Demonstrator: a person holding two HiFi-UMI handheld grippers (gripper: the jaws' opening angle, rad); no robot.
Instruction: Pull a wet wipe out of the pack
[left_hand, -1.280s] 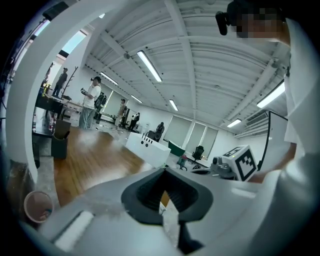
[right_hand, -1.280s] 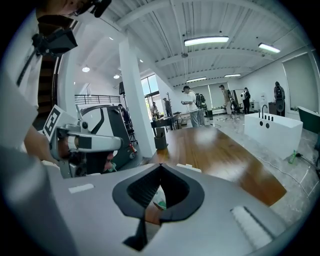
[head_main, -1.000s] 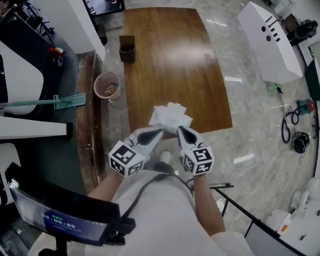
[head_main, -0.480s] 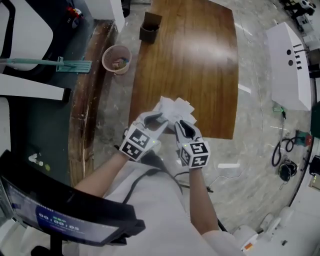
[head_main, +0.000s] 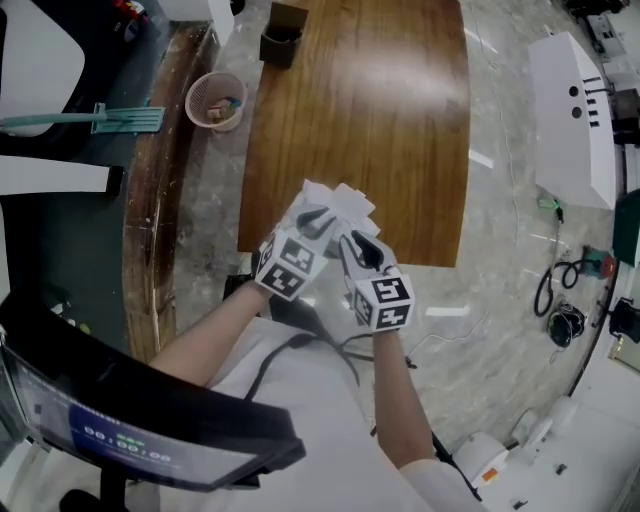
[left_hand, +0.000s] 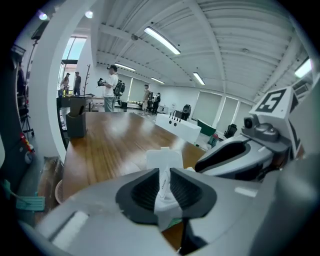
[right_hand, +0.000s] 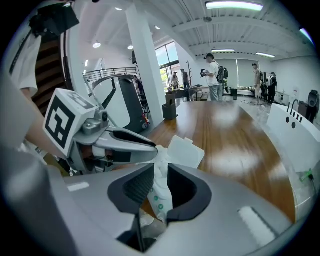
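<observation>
A white wet wipe pack (head_main: 336, 204) with its flip lid (right_hand: 186, 151) raised hangs over the near edge of the wooden table (head_main: 370, 100). My left gripper (head_main: 318, 218) comes at it from the left. Its jaws are closing, and the pack's white film (left_hand: 163, 186) is pinched between the pads. My right gripper (head_main: 352, 240) comes in from the right, close beside the left. Its jaws are opening, with the pack's dotted end (right_hand: 159, 192) loose between them. In the left gripper view the lid (left_hand: 164, 158) shows just beyond the jaws.
A dark holder box (head_main: 283, 19) stands at the table's far left corner. A pink bin (head_main: 216, 100) and a green broom (head_main: 95, 118) are on the floor at the left. A white casing (head_main: 575, 110) and cables (head_main: 558, 300) lie at the right. A monitor (head_main: 130, 430) is at the bottom left.
Both grippers and the pack have come down toward the table's near edge, and the two grippers now sit closer together. The head view has swung left.
</observation>
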